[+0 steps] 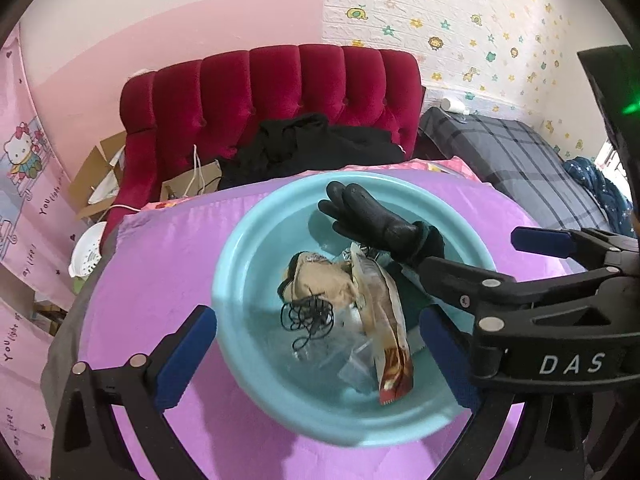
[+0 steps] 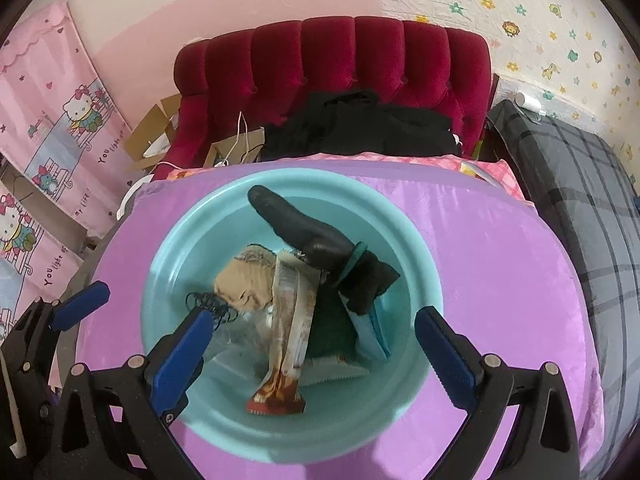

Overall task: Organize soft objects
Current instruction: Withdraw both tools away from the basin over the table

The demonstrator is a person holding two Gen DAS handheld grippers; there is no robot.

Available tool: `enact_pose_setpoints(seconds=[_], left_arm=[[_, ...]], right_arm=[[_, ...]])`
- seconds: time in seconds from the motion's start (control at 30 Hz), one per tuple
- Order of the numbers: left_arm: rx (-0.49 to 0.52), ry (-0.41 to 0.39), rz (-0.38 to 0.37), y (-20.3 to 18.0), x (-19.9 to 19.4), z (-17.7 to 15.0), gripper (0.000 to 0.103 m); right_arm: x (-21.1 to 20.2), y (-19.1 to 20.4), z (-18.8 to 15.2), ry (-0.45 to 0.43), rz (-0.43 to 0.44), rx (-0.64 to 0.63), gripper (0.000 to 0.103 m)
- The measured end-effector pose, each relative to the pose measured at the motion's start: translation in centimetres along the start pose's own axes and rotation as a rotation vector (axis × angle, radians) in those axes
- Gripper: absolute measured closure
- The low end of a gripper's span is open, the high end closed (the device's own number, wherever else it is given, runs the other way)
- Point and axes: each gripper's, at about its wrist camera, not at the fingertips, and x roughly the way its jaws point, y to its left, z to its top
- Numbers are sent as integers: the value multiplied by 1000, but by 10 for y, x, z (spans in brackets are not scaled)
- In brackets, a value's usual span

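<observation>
A light blue basin (image 1: 240,264) (image 2: 168,248) sits on a purple cloth. In it lie a black glove (image 1: 372,216) (image 2: 304,228), a beige cloth (image 1: 324,280) (image 2: 244,284), a tangle of black hair ties (image 1: 308,316) (image 2: 208,304), a brown and red snack wrapper (image 1: 388,336) (image 2: 288,344), a dark green piece (image 2: 332,328) and clear plastic. My left gripper (image 1: 316,348) is open above the basin's near side. My right gripper (image 2: 312,352) is open over the basin; it also shows at the right of the left wrist view (image 1: 472,252).
The purple cloth (image 1: 152,280) (image 2: 500,264) covers the table. Behind stand a red tufted chair (image 1: 272,92) (image 2: 336,60) with black clothes (image 1: 312,148) (image 2: 360,124), cardboard boxes (image 1: 100,176), a white colander (image 1: 90,252) and a plaid grey bed (image 1: 520,160) (image 2: 580,184).
</observation>
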Motion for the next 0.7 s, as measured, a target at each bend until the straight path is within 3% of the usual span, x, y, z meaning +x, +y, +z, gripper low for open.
enact_pose_setpoints(seconds=[0.7], left_arm=[[-26,-60,101,-18,-75,-39,0]], right_arm=[[-83,8,-54,-58,20,-39,0]])
